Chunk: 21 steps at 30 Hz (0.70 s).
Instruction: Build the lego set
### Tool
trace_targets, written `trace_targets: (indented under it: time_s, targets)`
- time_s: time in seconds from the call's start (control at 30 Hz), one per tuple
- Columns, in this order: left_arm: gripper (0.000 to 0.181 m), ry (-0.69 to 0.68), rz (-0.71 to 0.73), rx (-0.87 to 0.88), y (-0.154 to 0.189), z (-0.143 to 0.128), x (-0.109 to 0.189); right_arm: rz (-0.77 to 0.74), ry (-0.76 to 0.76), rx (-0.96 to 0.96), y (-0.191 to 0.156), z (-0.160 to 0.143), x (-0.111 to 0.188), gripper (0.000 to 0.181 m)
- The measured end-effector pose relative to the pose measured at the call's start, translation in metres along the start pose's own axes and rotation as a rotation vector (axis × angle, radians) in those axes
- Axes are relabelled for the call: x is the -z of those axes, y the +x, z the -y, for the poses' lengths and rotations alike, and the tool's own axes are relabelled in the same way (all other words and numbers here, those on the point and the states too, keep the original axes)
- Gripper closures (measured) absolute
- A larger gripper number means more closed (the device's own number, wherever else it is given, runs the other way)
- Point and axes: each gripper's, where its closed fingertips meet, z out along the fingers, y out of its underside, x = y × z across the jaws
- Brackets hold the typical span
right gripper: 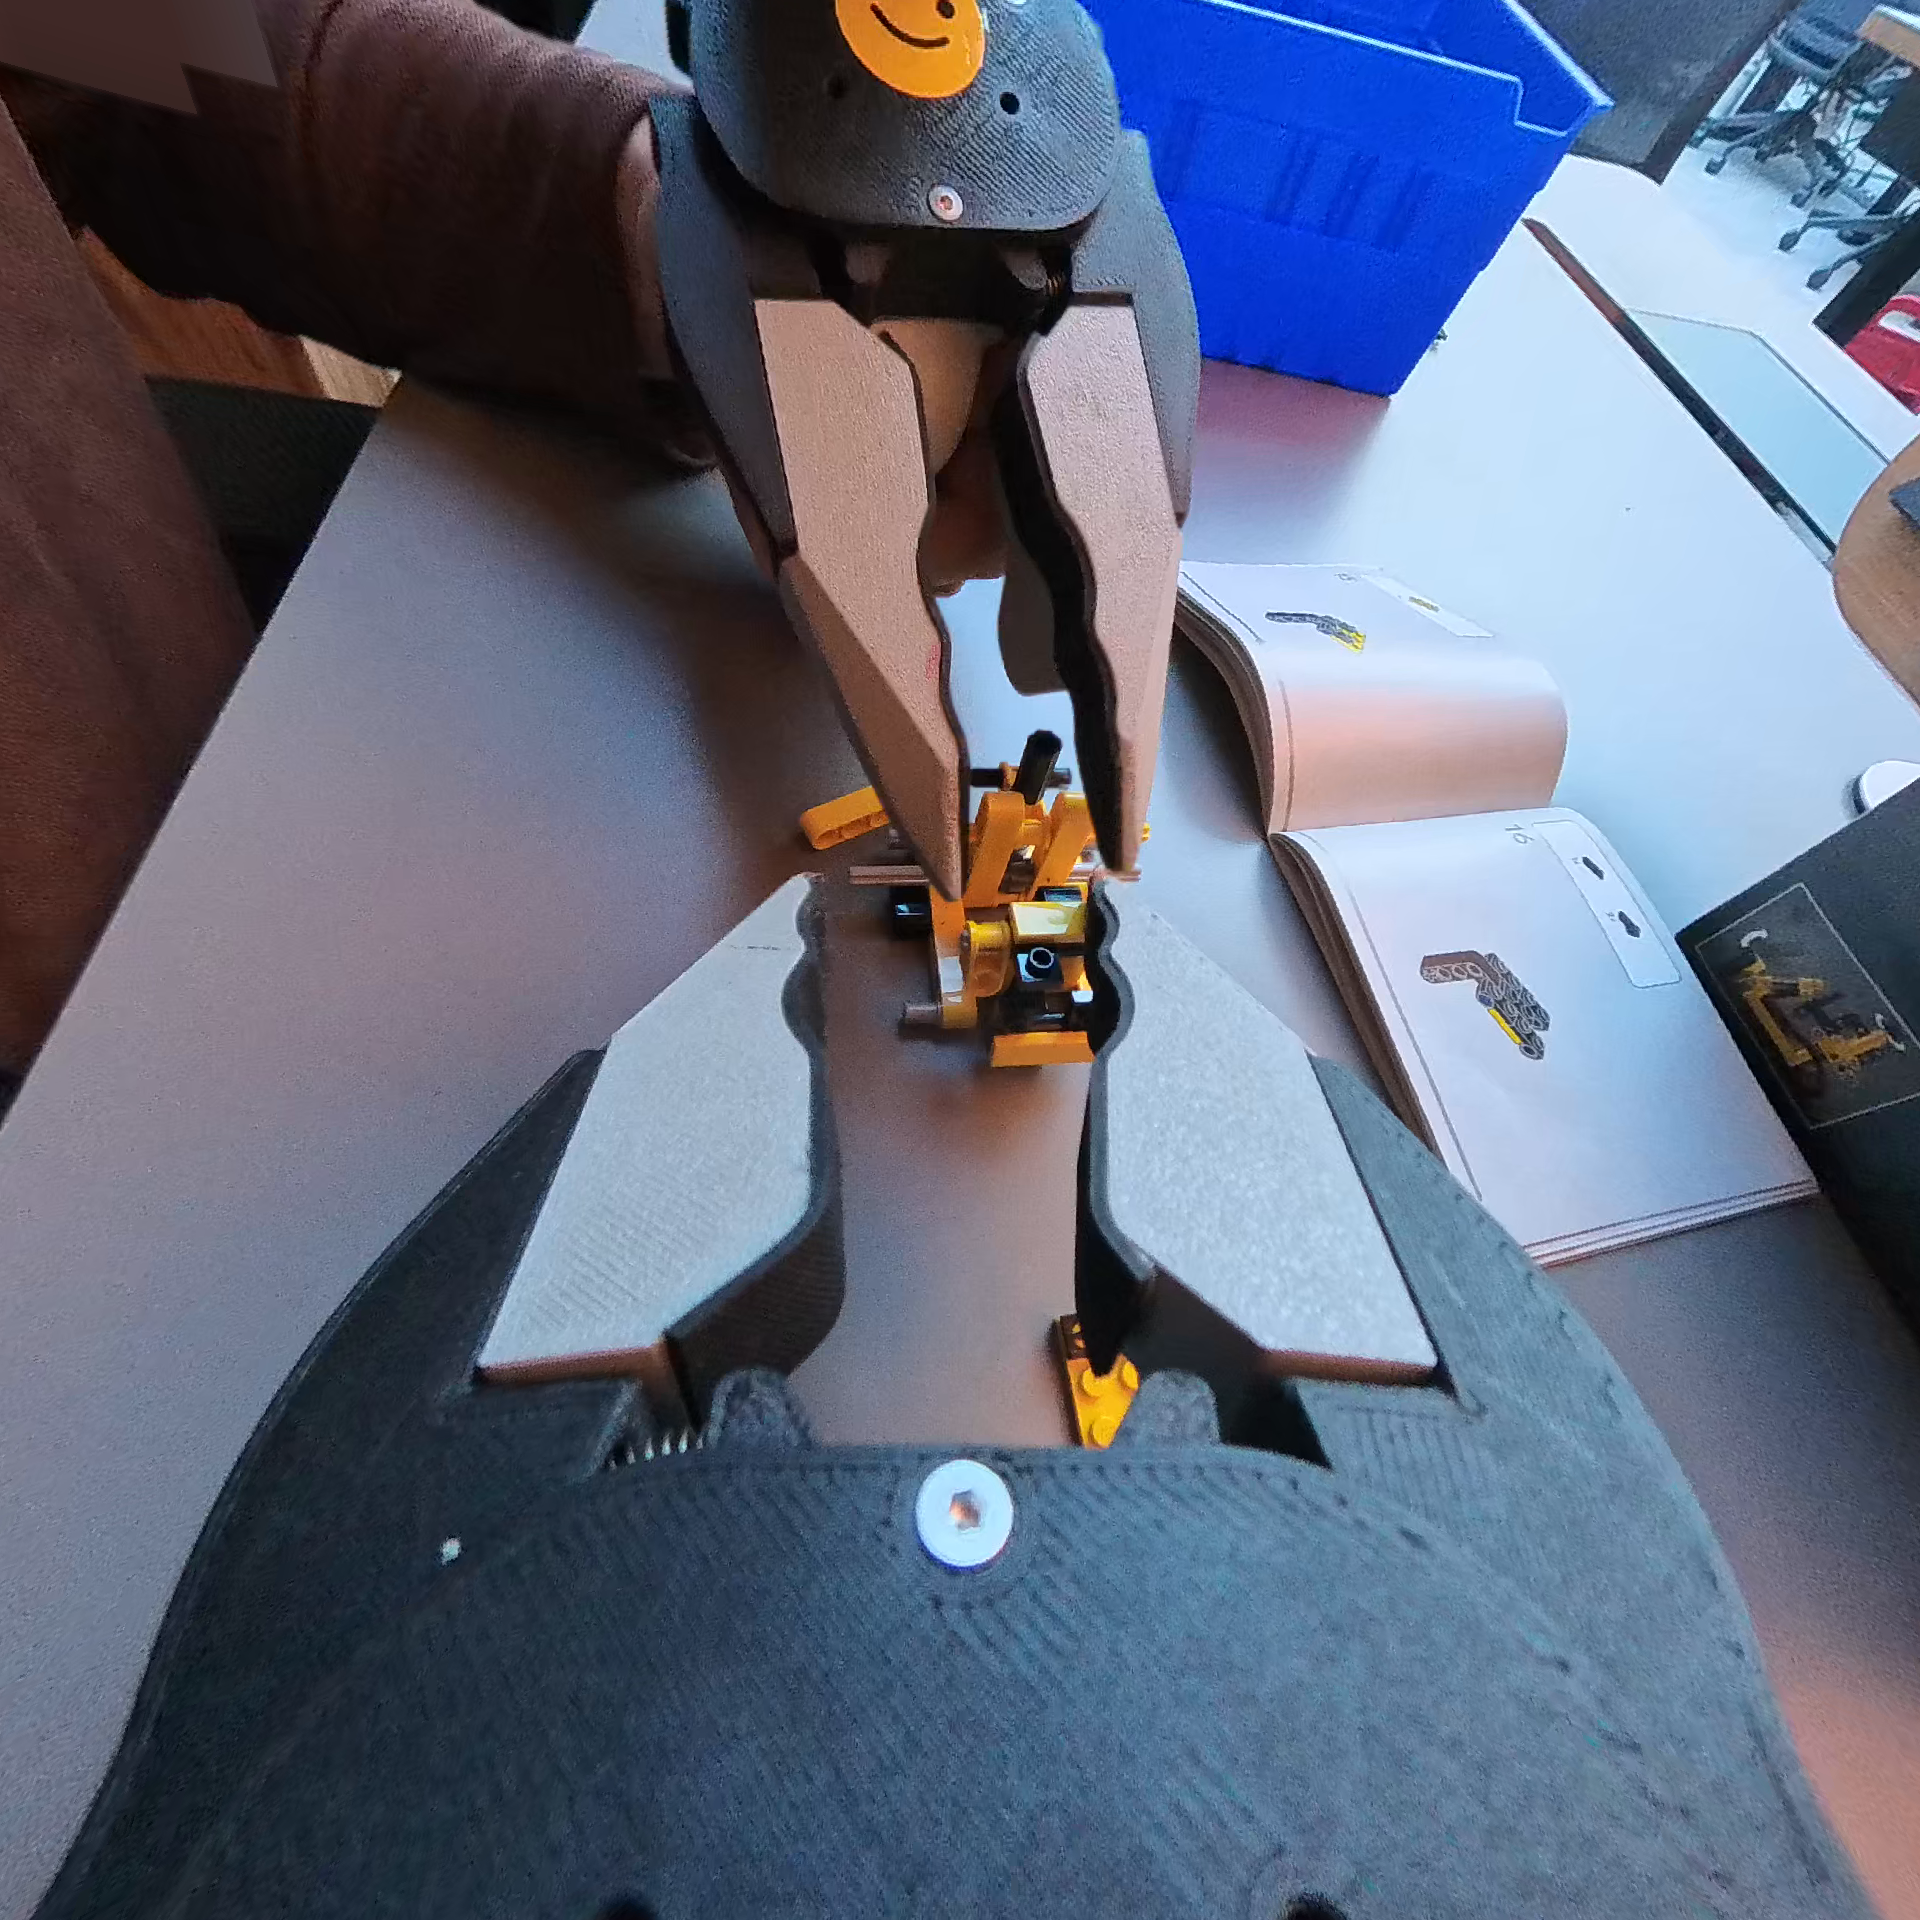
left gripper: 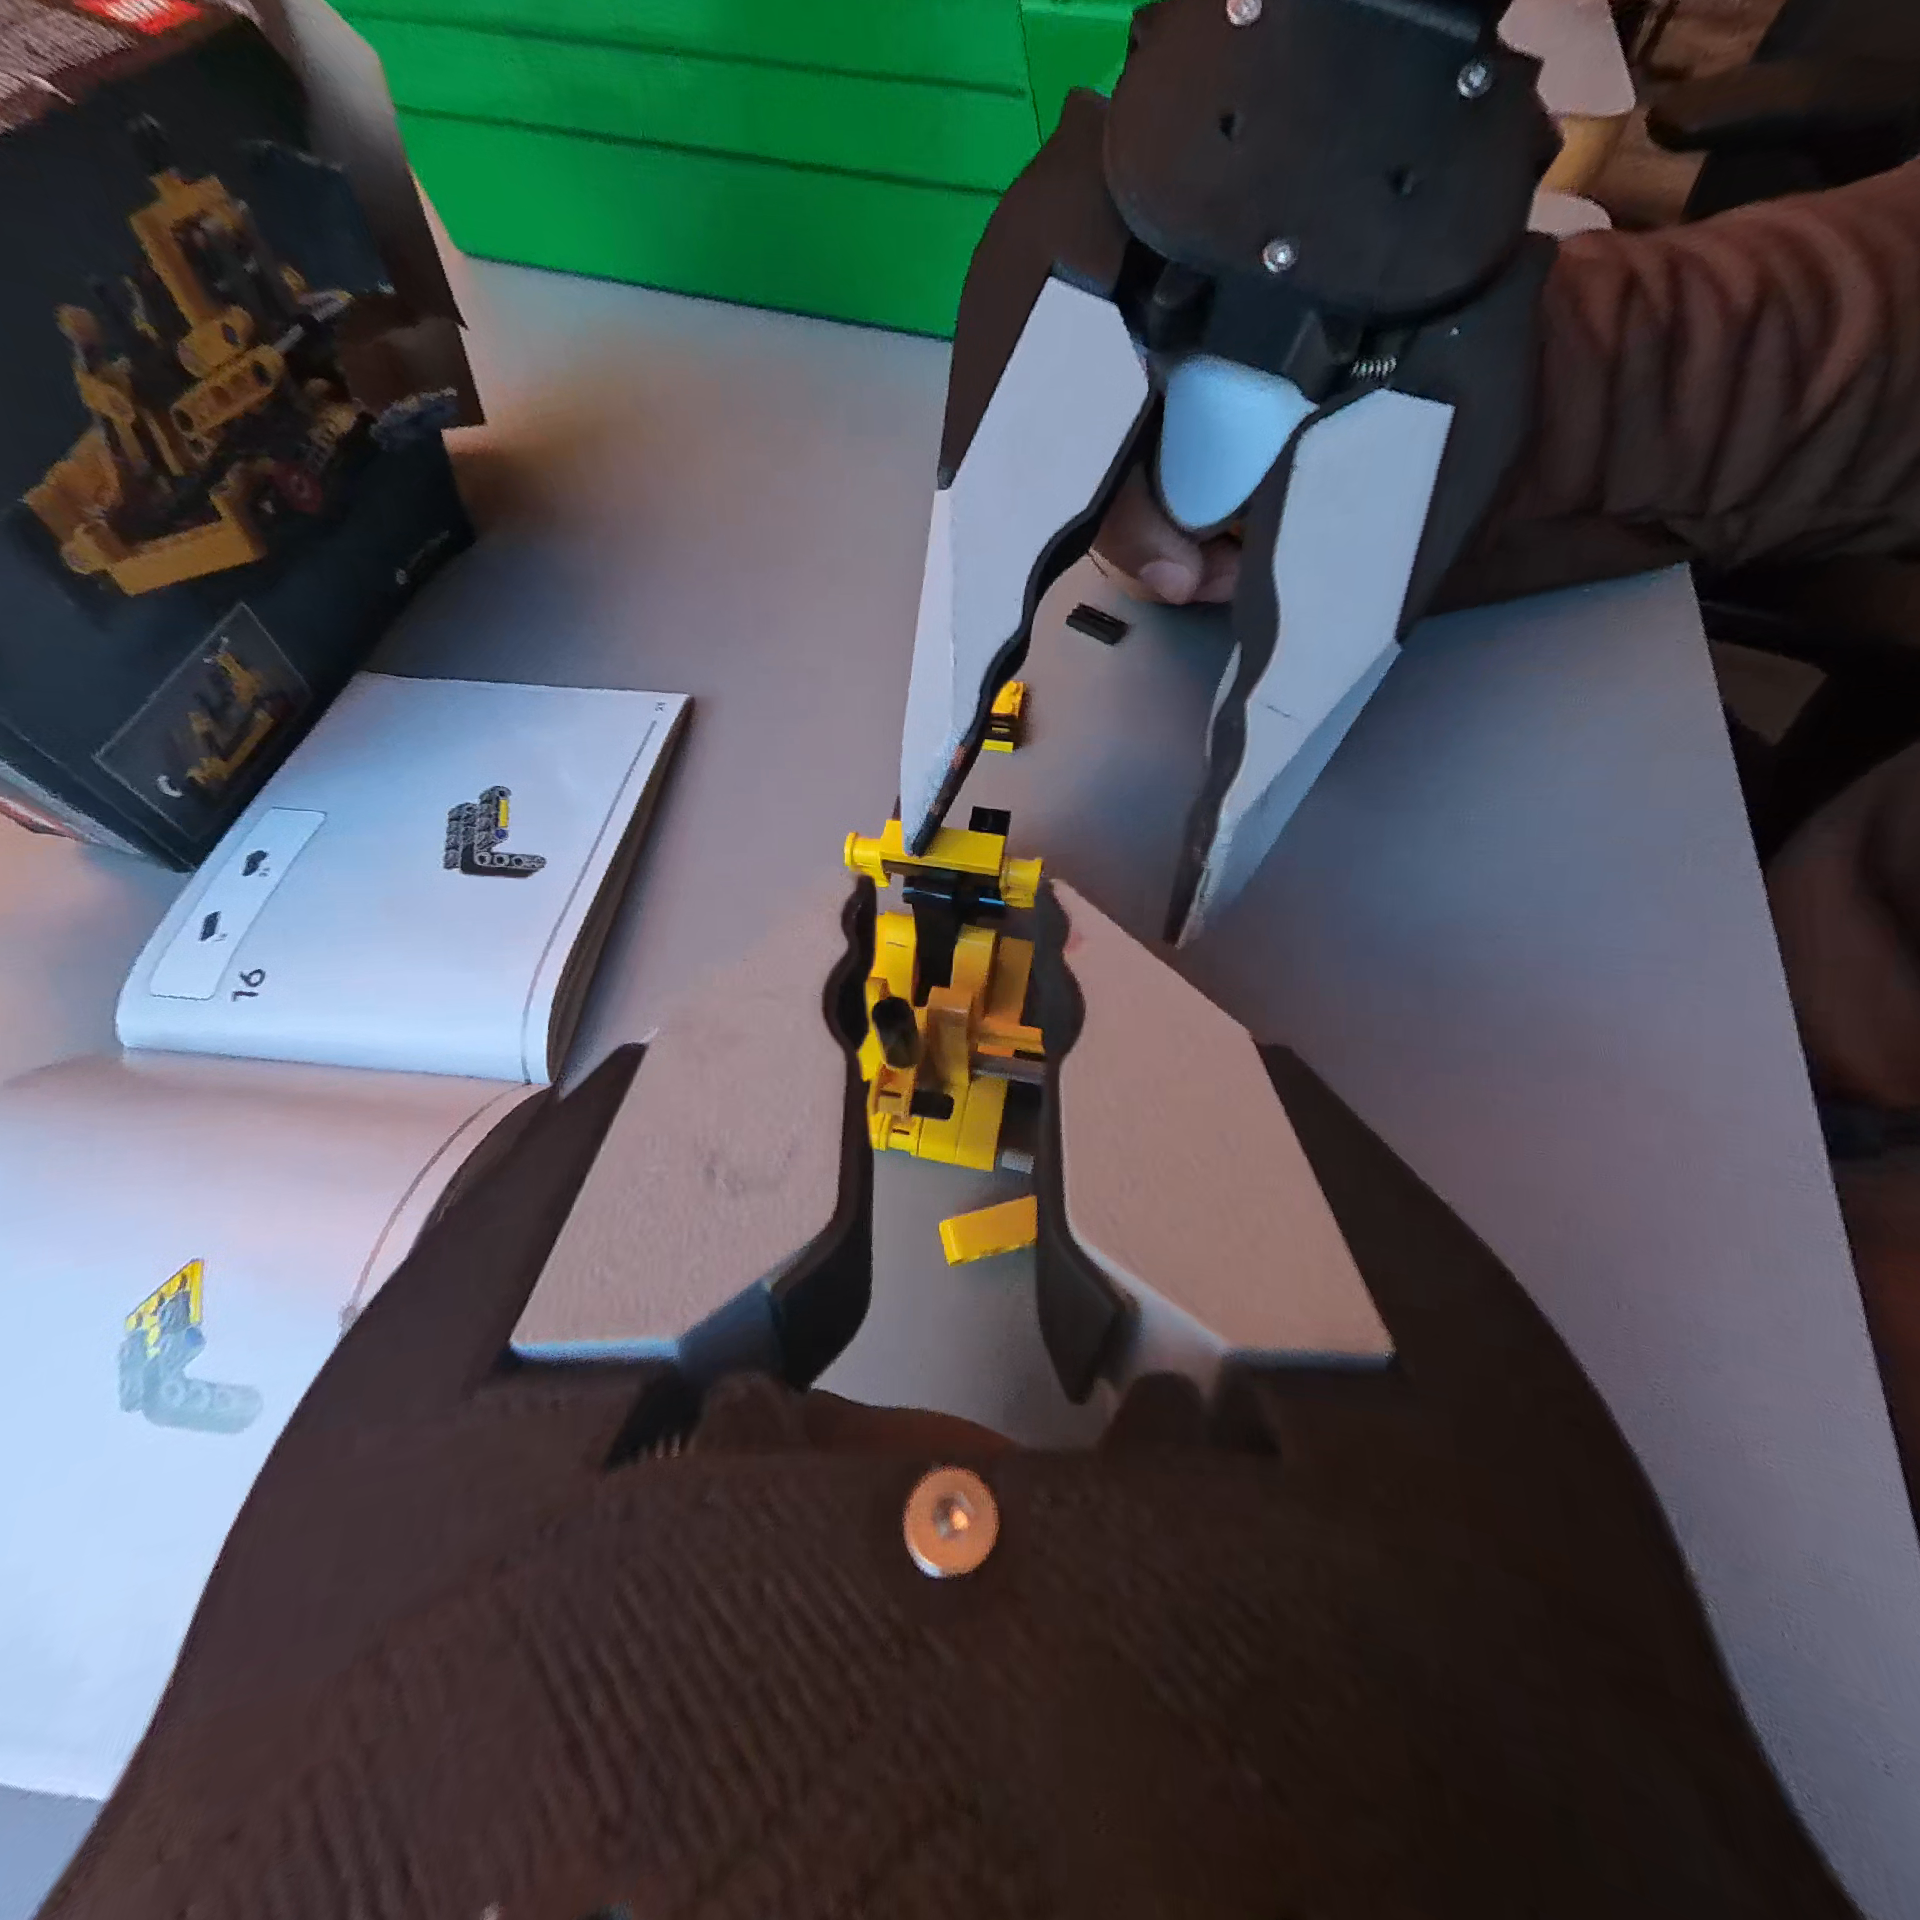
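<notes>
The left gripper [left gripper: 951,914] clamps the yellow lego model [left gripper: 940,1023] between its fingertips on the grey table [left gripper: 1455,1039]. The right gripper [right gripper: 951,914] stands wide open, one fingertip [left gripper: 920,836] touching the model's top crossbar. An open instruction booklet [left gripper: 416,883] lies left of the model, near the set box [left gripper: 197,416].

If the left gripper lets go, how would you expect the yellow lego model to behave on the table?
The lego model looks taller than its base, so it may tip. Its protruding pins and snapped-on parts could pop off under a hard push. The left gripper clamps it now; the smooth table likely lets it slide.
</notes>
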Motion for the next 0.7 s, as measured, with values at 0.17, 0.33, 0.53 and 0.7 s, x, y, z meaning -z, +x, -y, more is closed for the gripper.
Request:
trace_targets:
  time_s: [0.17,0.33,0.53,0.7]
  targets:
    - [0.159,-0.022,-0.001,-0.060,-0.005,0.005,-0.003,-0.005,-0.009,0.027,0.001,0.000,0.000,0.133]
    - [0.161,-0.009,-0.052,-0.040,-0.001,0.007,-0.009,-0.010,-0.017,0.048,0.000,0.000,0.001,0.131]
    - [0.158,0.008,-0.077,-0.021,0.000,0.005,-0.013,-0.026,-0.030,0.094,-0.002,-0.002,0.002,0.128]
    - [0.159,0.002,-0.081,-0.044,0.002,0.005,-0.014,-0.031,-0.030,0.102,-0.001,-0.003,0.004,0.132]
